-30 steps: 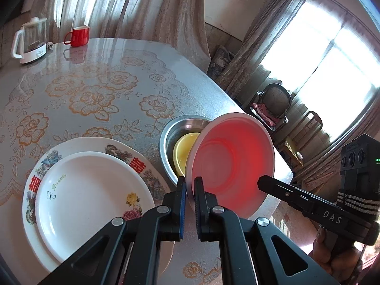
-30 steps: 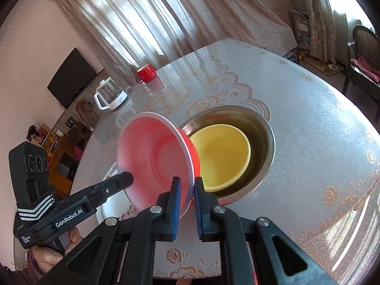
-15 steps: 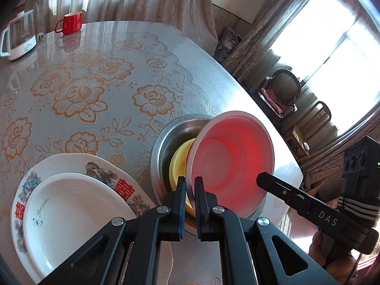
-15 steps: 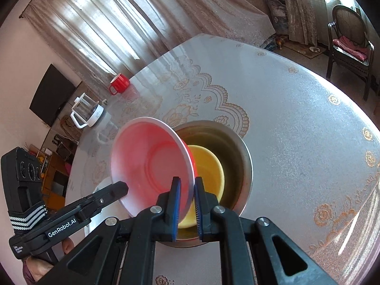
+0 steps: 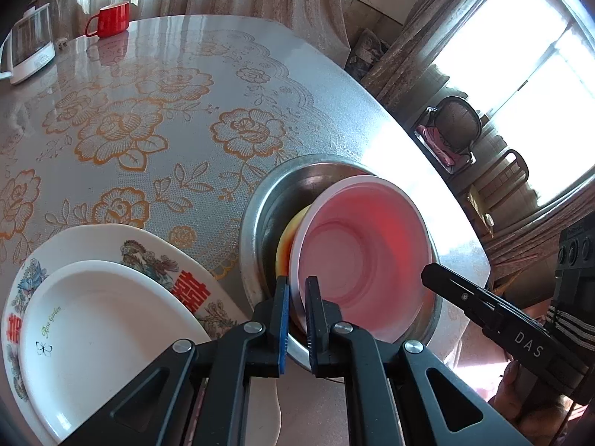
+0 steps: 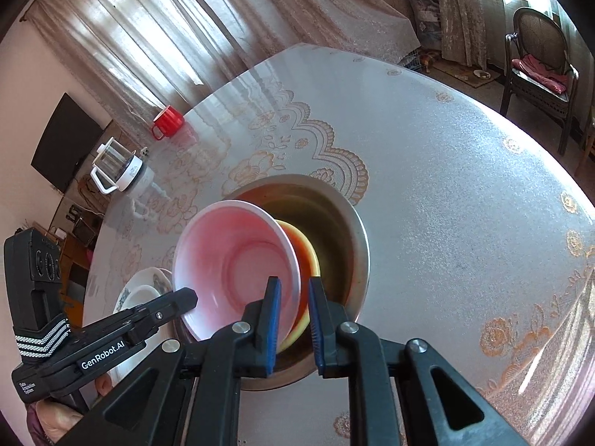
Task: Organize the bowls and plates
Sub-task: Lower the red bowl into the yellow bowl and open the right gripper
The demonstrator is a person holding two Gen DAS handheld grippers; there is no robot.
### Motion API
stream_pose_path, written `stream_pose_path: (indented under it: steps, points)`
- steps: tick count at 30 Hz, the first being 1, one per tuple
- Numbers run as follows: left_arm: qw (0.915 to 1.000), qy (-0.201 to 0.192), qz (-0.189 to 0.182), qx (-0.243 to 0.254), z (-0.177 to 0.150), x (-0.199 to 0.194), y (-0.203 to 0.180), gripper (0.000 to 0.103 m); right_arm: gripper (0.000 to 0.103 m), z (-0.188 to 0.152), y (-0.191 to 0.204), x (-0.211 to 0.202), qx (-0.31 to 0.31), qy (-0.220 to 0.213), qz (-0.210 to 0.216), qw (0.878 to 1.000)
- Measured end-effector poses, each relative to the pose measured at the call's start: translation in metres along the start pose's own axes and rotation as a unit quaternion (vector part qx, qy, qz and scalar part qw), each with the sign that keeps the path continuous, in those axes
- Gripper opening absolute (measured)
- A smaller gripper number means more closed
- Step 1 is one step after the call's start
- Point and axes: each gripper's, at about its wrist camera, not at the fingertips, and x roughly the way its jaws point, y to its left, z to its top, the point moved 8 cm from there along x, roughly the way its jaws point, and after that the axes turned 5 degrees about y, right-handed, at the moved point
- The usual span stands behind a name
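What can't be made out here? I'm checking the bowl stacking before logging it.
- Yellow bowl: mostly hidden behind the pink bowl in both views; whether they touch is unclear.
- Steel basin floor: covered by the bowls.
- Right gripper: the blue pads straddle the pink rim, but contact is unclear.
- Large plate: its near side is hidden under the white plate.

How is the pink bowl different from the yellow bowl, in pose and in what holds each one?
The pink bowl is tilted, its opening turned sideways; the yellow bowl sits inside the steel basin.
Both the left gripper and the right gripper straddle the pink bowl's rim; no gripper touches the yellow bowl.
The pink bowl shows almost fully; the yellow bowl is mostly hidden behind it.
Both are round and over the same basin.
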Motion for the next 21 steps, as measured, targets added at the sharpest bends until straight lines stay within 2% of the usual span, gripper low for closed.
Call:
stream_pose_path:
  steps: [3,8,10,13,18,21]
  points:
    - [0.9999,-0.005,0.010,0.006,0.001,0.002,-0.002,0.008,0.015,-0.002,0.002,0.003,-0.014,0.000,-0.012,1.000]
    - [0.9997,-0.011,0.016,0.014,0.003,0.003,-0.004,0.008,0.012,-0.005,0.004,0.006,-0.053,-0.019,-0.057,0.997]
    - [0.9996,-0.015,0.019,0.016,0.003,0.003,-0.005,0.012,0.012,-0.006,0.005,0.006,-0.069,-0.025,-0.073,0.995]
    - [0.9997,-0.016,0.009,0.018,0.003,0.004,-0.007,0.024,0.012,-0.006,0.002,0.009,-0.075,-0.026,-0.091,0.993]
    - [0.9988,-0.033,0.019,0.031,0.004,-0.002,-0.009,0.027,0.012,-0.005,-0.004,0.008,-0.065,-0.032,-0.082,0.994]
    - [0.9981,-0.044,0.023,0.038,0.003,-0.006,-0.009,0.028,0.018,-0.005,-0.003,0.004,-0.062,-0.040,-0.071,0.995]
